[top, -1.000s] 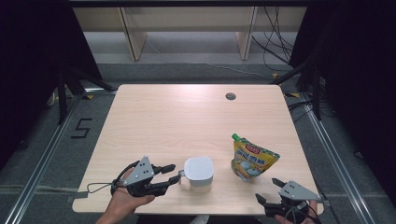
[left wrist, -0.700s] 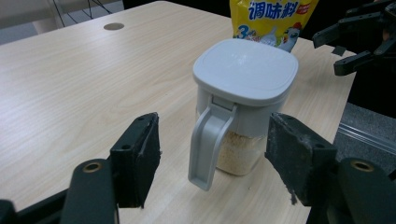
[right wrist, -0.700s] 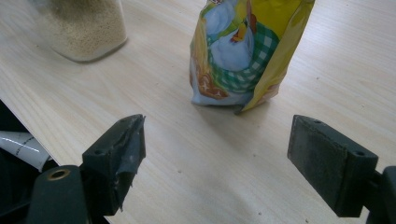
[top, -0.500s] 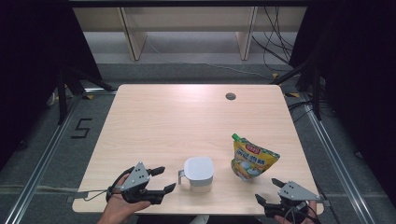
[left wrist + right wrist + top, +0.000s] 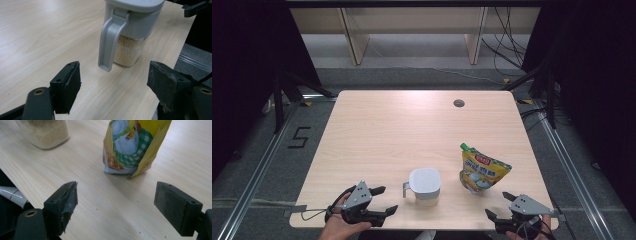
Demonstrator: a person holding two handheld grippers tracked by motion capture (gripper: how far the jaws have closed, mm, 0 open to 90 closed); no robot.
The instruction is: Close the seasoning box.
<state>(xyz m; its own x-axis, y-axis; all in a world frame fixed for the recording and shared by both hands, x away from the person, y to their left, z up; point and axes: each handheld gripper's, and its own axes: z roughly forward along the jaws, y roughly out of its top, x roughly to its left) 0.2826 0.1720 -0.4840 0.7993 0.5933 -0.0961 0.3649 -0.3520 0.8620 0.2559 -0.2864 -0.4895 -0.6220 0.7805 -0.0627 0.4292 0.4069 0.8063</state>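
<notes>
A clear jar (image 5: 424,182) with a grey lid and handle stands near the table's front edge and holds beige grains; its handle (image 5: 108,42) faces my left gripper. My left gripper (image 5: 388,199) sits low to the jar's left. Its jaws have just been opening and stand open, with bare table between them (image 5: 115,82) and the handle a short way ahead. A yellow stand-up pouch (image 5: 482,170) with a green cap stands to the right of the jar. My right gripper (image 5: 496,204) is open at the front right, facing the pouch (image 5: 132,145) with the jar (image 5: 45,132) off to its left.
The light wooden table (image 5: 412,130) has a round cable hole (image 5: 458,103) at the back right. Both grippers are close to the front edge. Shelf legs and cables lie on the floor beyond the table, and a "5" marking (image 5: 298,137) is on the floor at left.
My left gripper has drawn back from the jar's handle, to the left and lower toward the front edge, and its jaws stand wider. The right gripper, jar and pouch have stayed put.
</notes>
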